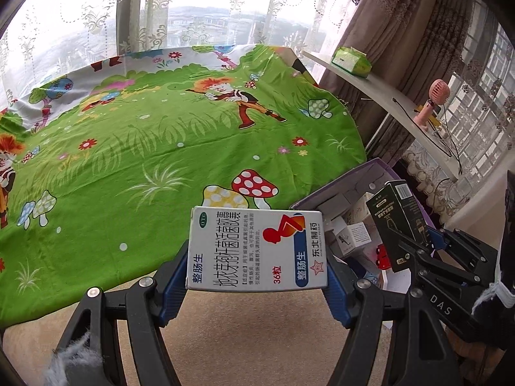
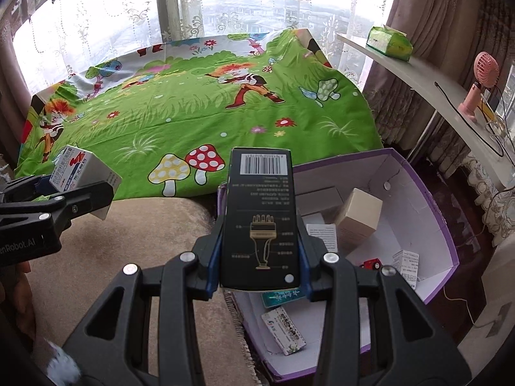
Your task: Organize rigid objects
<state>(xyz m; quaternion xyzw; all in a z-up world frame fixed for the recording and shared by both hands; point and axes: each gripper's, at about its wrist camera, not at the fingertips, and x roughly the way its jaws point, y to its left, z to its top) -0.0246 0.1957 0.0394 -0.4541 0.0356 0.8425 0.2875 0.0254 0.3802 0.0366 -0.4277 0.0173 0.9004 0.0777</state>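
My left gripper [image 1: 257, 276] is shut on a white medicine box [image 1: 257, 251] with blue and red print, held above the beige carpet at the edge of the green cartoon sheet [image 1: 161, 135]. The same box [image 2: 75, 169] shows at the far left of the right wrist view. My right gripper [image 2: 260, 270] is shut on a tall black box [image 2: 260, 218] with a barcode and a gold drawing; that box [image 1: 400, 225] also appears at the right of the left wrist view. Below and right of it sits an open purple-edged cardboard box [image 2: 431, 199] with several small cartons inside.
A cream carton [image 2: 359, 217], a small red item [image 2: 370, 262] and printed packets [image 2: 283, 331] lie in the purple-edged box. A white shelf [image 2: 428, 74] at the right carries a green tissue pack [image 2: 389, 41] and a pink fan [image 2: 481, 80] with cables. Lace curtains hang behind.
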